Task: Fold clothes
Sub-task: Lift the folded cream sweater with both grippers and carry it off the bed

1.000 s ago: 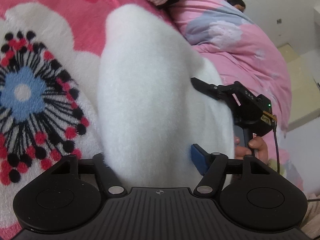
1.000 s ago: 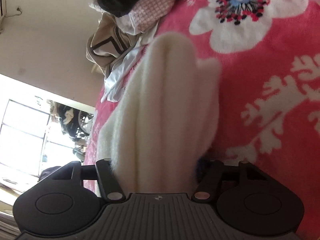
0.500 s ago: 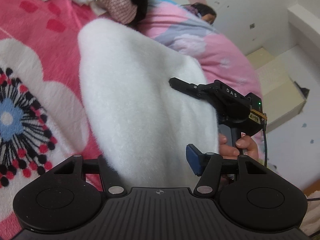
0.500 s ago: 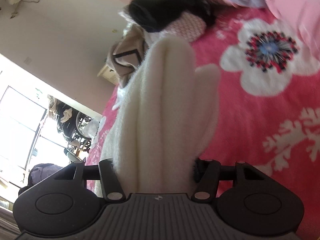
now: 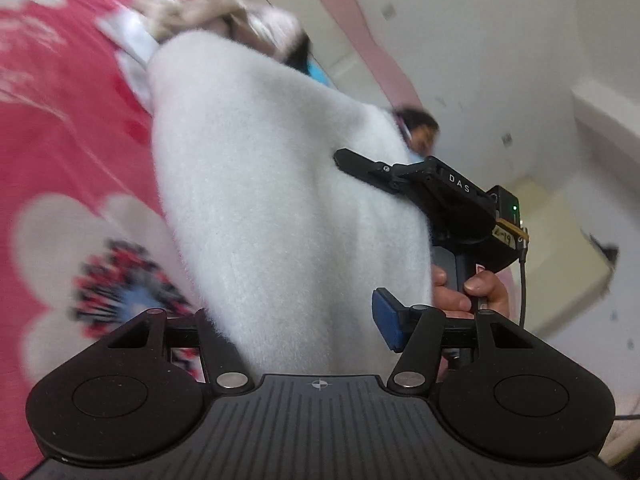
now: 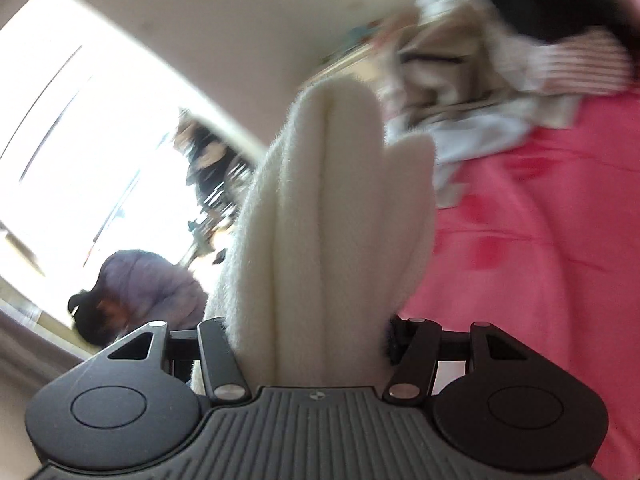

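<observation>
A fluffy white garment (image 5: 272, 200) is held up off the bed between both grippers. My left gripper (image 5: 296, 332) is shut on its near edge; the fabric fills the gap between the fingers. My right gripper (image 6: 308, 344) is shut on a folded, bunched edge of the same white garment (image 6: 320, 220). In the left wrist view the right gripper's body (image 5: 448, 204) and the hand holding it show at the garment's right side, its finger pressed into the fabric.
A pink bedspread with white flowers (image 5: 60, 160) lies below; it also shows in the right wrist view (image 6: 540, 240). A pile of other clothes (image 6: 500, 60) sits at the far end of the bed. A bright window (image 6: 80, 140) is on the left.
Both grippers have lifted and tilted upward with the white garment; more wall and window show, and the views are motion-blurred. The grip on the garment is unchanged.
</observation>
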Demonstrator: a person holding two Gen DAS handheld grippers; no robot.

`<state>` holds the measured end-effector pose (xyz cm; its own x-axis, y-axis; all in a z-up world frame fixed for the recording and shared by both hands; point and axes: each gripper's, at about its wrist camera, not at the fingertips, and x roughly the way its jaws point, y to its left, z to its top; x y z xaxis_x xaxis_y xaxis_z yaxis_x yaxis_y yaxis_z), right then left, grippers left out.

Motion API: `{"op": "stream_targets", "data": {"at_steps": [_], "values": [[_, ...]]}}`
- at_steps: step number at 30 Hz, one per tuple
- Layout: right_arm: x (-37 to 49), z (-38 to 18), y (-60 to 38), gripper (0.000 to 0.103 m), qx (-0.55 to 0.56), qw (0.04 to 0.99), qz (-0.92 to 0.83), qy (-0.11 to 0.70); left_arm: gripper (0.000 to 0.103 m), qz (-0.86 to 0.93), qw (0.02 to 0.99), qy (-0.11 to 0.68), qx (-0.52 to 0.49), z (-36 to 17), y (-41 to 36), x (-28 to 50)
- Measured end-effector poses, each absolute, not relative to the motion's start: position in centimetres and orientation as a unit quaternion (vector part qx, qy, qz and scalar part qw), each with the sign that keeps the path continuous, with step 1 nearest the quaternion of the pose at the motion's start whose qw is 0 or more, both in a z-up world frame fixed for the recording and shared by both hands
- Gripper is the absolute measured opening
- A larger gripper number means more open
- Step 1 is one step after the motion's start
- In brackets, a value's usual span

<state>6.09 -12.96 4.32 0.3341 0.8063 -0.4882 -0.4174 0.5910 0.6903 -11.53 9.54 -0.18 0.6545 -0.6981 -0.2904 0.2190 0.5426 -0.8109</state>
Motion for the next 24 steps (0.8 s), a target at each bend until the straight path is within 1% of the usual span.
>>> {"op": "stream_targets", "data": {"at_steps": [7,14,17,21,24], "values": [[6.5,3.2,2.1,0.061,0.190,0.705,0.501,0.465,0.057,-0.140,0.863,0.270,-0.405,1.8,17.5,-17.5],[4.0,1.4,16.7,0.060,0.128,0.627,0.578,0.506,0.058,0.009,0.882,0.255,-0.397,2.4,22.5,-23.3],[2.6,-0.2,20.9,0.060,0.090,0.606,0.595,0.521,0.059,0.053,0.873,0.258,-0.411,1.3,24.1,-24.9],[1.0,-3.6,24.1,0.060,0.050,0.587,0.596,0.546,0.059,0.109,0.845,0.272,-0.447,-1.4,25.4,-25.6],[0.5,-4.2,24.9,0.060,0.044,0.576,0.604,0.549,0.059,0.127,0.847,0.286,-0.430,-2.6,25.1,-25.5]]}}
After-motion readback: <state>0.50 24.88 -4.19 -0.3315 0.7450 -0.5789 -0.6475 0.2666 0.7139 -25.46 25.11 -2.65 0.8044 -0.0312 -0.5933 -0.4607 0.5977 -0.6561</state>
